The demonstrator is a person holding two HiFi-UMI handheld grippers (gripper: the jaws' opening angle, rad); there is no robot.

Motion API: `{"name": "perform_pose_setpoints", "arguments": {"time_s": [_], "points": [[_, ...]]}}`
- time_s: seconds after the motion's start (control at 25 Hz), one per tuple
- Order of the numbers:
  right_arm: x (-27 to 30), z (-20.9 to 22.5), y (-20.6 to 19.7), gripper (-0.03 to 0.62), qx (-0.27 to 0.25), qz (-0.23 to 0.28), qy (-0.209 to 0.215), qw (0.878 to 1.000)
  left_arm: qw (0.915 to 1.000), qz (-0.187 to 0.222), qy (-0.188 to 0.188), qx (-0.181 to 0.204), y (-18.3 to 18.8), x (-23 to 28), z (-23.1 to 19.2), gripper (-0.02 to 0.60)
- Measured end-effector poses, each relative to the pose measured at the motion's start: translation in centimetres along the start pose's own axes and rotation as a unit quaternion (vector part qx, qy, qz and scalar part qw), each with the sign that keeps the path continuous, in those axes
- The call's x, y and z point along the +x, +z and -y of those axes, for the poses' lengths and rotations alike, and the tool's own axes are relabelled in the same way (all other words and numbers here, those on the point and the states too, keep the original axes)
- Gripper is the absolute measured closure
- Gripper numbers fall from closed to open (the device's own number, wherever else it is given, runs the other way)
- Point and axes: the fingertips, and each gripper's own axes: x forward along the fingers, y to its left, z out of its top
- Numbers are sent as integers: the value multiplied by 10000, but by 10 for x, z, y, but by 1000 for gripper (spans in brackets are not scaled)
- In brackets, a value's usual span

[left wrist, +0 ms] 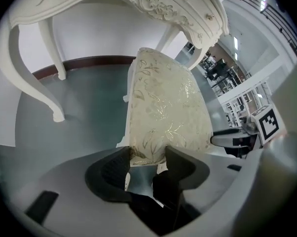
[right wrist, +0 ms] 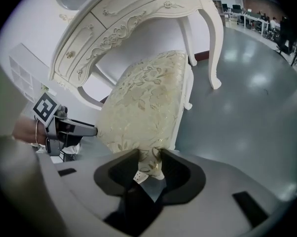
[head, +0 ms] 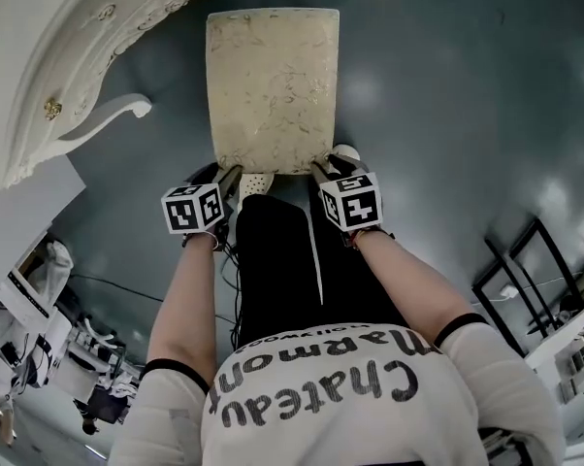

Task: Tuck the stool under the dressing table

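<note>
While my left gripper (head: 232,175) and right gripper (head: 321,170) are each clamped on a near corner of the stool (head: 273,85), pinching only the soft rim of its padded top, I judge the grip itself to be the weak point. The fabric could slide or bunch out of the jaws if I push hard. If I shove unevenly, one side leading, the stool would probably swing round and knock the curved leg (head: 108,115) of the dressing table (head: 40,66), since that leg stands just beside the stool's left edge. Its feet might also catch on the floor (head: 447,85) and tip it.

The stool stands on the dark floor straight ahead of me, with the table up at the left, and it is not yet under the table. Its top is rectangular, cream with a pale gold leaf pattern, on a white frame.
</note>
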Motion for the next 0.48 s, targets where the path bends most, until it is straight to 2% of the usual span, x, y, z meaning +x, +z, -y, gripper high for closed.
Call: {"name": "perform_pose_setpoints", "arguments": {"time_s": [0.12, 0.24, 0.48], "points": [[-6, 19, 17, 434, -110, 192, -45, 9997, 9995, 225, 78, -200, 9, 6, 15, 333], [-12, 39, 44, 431, -244, 368, -6, 9990, 9986, 395, 286, -216, 31, 10, 29, 341], [-9, 60, 85, 428, -464, 487, -123, 9977, 9951, 682, 543, -474, 59, 18, 38, 348]]}}
